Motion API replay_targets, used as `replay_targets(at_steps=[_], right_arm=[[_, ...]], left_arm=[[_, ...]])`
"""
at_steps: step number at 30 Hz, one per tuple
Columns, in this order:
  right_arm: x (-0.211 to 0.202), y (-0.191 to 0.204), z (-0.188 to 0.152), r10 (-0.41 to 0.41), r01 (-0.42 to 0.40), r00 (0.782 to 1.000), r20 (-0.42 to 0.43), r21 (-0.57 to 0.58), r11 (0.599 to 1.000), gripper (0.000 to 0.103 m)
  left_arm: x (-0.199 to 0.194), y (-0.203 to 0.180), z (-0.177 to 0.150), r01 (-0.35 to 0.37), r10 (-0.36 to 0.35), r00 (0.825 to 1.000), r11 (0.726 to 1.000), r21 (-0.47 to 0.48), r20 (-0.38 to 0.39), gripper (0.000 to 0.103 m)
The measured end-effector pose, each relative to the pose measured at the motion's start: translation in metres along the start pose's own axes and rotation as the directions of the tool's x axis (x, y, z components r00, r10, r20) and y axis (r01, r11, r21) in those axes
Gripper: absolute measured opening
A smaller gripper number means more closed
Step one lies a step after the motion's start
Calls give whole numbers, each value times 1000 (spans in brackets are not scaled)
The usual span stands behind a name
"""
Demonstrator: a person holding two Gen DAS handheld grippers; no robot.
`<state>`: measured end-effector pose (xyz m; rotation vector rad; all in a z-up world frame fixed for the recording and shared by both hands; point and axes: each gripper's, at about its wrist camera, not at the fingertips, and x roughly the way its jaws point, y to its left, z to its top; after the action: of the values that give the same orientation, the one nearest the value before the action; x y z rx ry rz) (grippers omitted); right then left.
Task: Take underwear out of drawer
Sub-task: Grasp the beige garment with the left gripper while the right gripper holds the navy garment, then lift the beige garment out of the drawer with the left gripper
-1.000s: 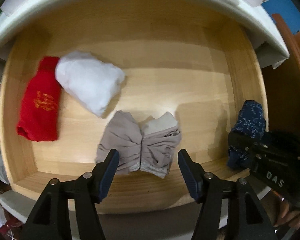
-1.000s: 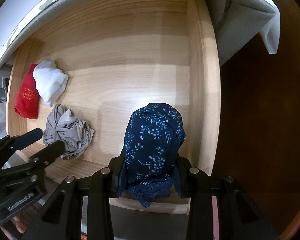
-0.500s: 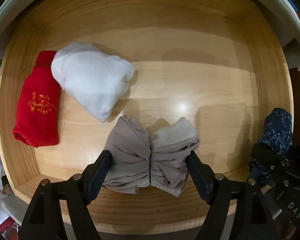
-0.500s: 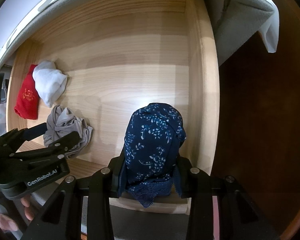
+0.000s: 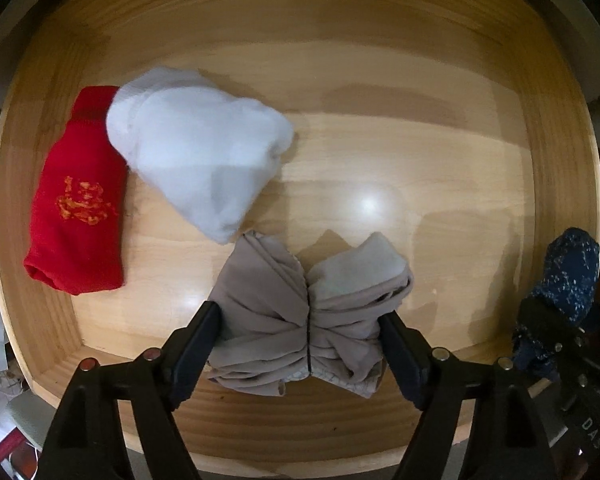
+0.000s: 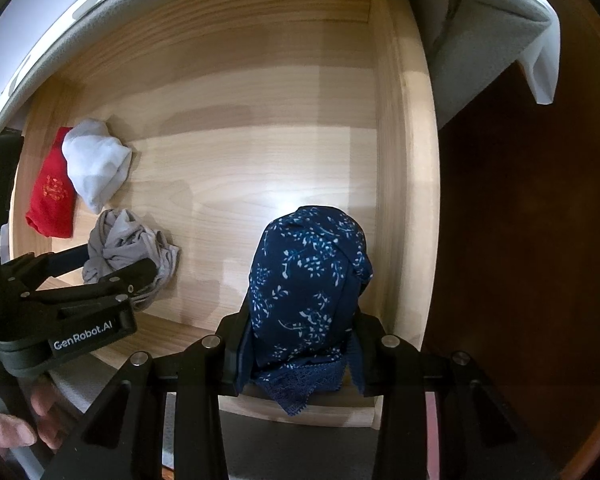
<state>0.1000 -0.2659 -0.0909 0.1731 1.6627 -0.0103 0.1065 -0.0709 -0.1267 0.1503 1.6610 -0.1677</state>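
Note:
In the left wrist view a crumpled grey underwear (image 5: 308, 312) lies on the floor of the open wooden drawer (image 5: 300, 436), close to its front wall. My left gripper (image 5: 300, 318) points down over it, open wide, one finger at each side of the grey bundle. The right wrist view shows the same left gripper (image 6: 116, 262) astride the grey underwear (image 6: 128, 244). My right gripper (image 6: 302, 328) is shut on a navy floral underwear (image 6: 308, 280) with a lace edge, held above the drawer's front right corner. That navy piece (image 5: 572, 272) also shows at the left view's right edge.
A red folded garment (image 5: 76, 200) with gold embroidery and a white bundle (image 5: 196, 160) lie at the drawer's left side. The drawer's right wall (image 6: 400, 200) runs beside the navy piece. A hand (image 6: 16, 432) holds the left gripper. White cloth (image 6: 500, 40) hangs past the far right corner.
My left gripper has sunk into the drawer and its jaws have widened, coming to straddle the grey underwear. The right gripper and the navy underwear have stayed still.

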Motion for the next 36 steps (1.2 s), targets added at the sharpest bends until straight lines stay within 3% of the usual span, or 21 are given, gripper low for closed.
replay_targets(at_steps=[7, 15, 23, 36], right_arm=[[0, 0, 1, 0, 0, 1000, 0, 7, 1000, 36], [-1, 0, 1, 2, -2, 1000, 2, 10, 1000, 36], [0, 2, 0, 5, -5, 1000, 1, -1, 1000, 36], [2, 4, 0, -2, 2, 1000, -9, -22, 1000, 36]], left_arm=[[-7, -4, -1, -46, 45, 999, 998, 31, 14, 65], [-14, 4, -9, -15, 15, 1000, 1000, 19, 18, 57], [-15, 26, -18, 21, -21, 999, 1000, -4, 28, 56], [-47, 32, -40, 33, -32, 993, 999, -6, 116, 56]])
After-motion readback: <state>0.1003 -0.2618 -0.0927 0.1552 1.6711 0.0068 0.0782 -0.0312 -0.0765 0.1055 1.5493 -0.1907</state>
